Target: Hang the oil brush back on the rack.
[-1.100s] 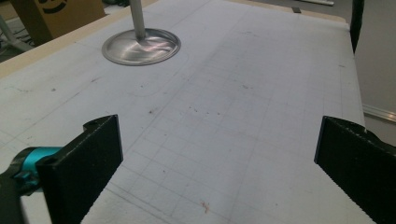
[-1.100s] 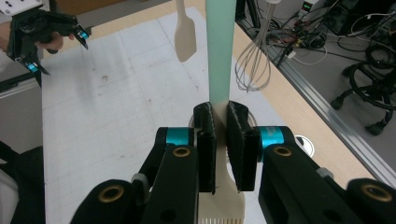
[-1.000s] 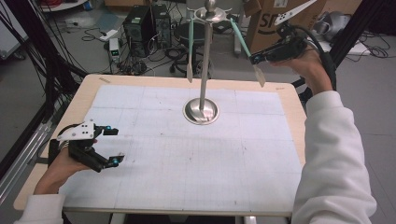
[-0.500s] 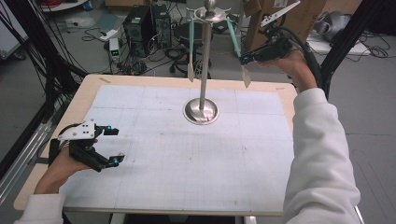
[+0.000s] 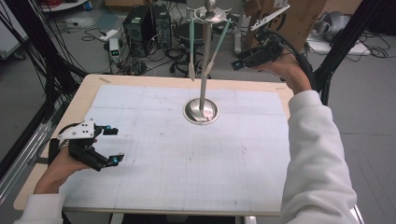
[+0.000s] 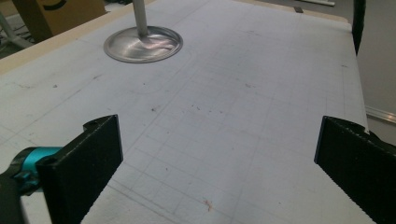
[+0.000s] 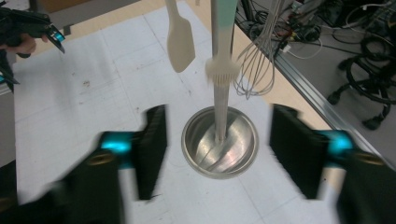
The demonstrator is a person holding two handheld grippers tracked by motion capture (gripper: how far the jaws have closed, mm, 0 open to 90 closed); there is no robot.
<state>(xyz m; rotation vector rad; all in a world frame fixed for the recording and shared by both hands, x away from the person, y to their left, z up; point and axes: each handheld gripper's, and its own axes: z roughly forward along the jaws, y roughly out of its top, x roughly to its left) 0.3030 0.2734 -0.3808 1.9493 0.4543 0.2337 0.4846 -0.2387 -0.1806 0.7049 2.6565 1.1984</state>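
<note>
A metal stand point(image 5: 204, 60) with a round base point(image 5: 201, 112) rises from the back middle of the mat. A cream spatula point(image 5: 192, 49) and a green-handled brush point(image 5: 218, 43) hang from its top. In the right gripper view the spatula point(image 7: 181, 42), the brush point(image 7: 220, 70) and a wire whisk point(image 7: 258, 70) hang over the base point(image 7: 243, 144). My right gripper point(image 5: 237, 62) is held up beside the stand at the back right; its jaws have just been opening, and nothing is between them point(image 7: 219, 119). My left gripper point(image 5: 113, 145) rests open at the mat's left, empty point(image 6: 219, 135).
A white gridded mat point(image 5: 187, 158) covers the wooden table point(image 5: 88, 91). Computers, cables point(image 5: 140, 28) and cardboard boxes point(image 5: 303, 14) lie on the floor behind the table. A black frame post point(image 5: 345, 42) stands at the right.
The right gripper has let go of the green-handled brush, which has swung back to hang by the pole. The right hand has shifted a little left and down. The left hand has stayed put.
</note>
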